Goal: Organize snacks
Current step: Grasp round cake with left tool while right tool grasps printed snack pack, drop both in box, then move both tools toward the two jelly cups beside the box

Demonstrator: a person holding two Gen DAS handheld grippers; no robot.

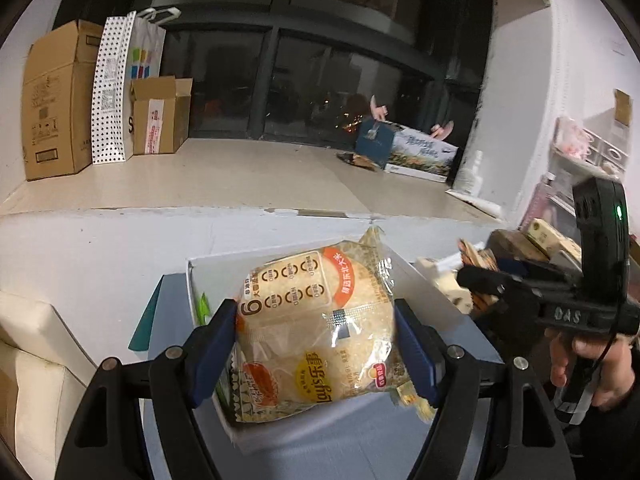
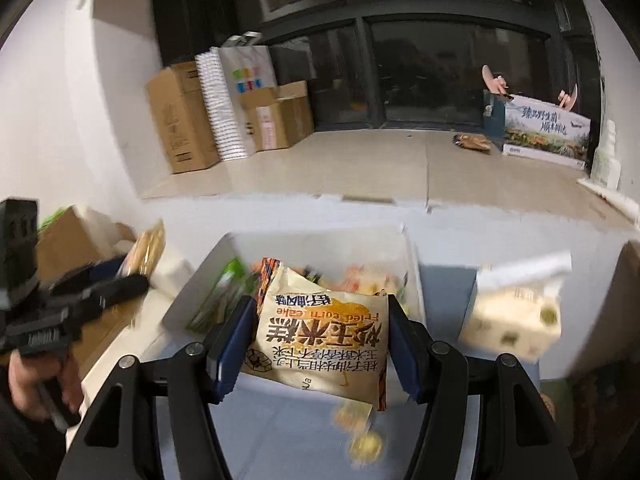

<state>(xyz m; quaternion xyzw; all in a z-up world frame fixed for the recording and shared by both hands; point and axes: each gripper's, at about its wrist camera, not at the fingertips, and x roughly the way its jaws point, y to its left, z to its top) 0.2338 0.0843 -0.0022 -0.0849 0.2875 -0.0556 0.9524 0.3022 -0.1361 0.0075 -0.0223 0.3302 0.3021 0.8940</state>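
My left gripper [image 1: 314,344] is shut on a clear pack of round rice crackers [image 1: 304,280], its blue pads pressing both sides. The pack hangs over a white box [image 1: 212,272]. My right gripper [image 2: 320,320] is shut on a cream "Fried corn cake" packet [image 2: 324,344], held above a white box [image 2: 320,240] with several snack packs inside. In the right wrist view the left gripper [image 2: 132,276] is at the left with its cracker pack [image 2: 150,248]. In the left wrist view the right gripper [image 1: 476,276], held by a hand [image 1: 592,368], is at the right.
Cardboard boxes [image 1: 56,100] and a dotted bag [image 1: 110,92] stand on the back ledge at the left, and a printed carton [image 1: 420,152] at the right. A cream spotted box [image 2: 516,320] sits right of the white box. An open cardboard box [image 2: 68,240] is at the left.
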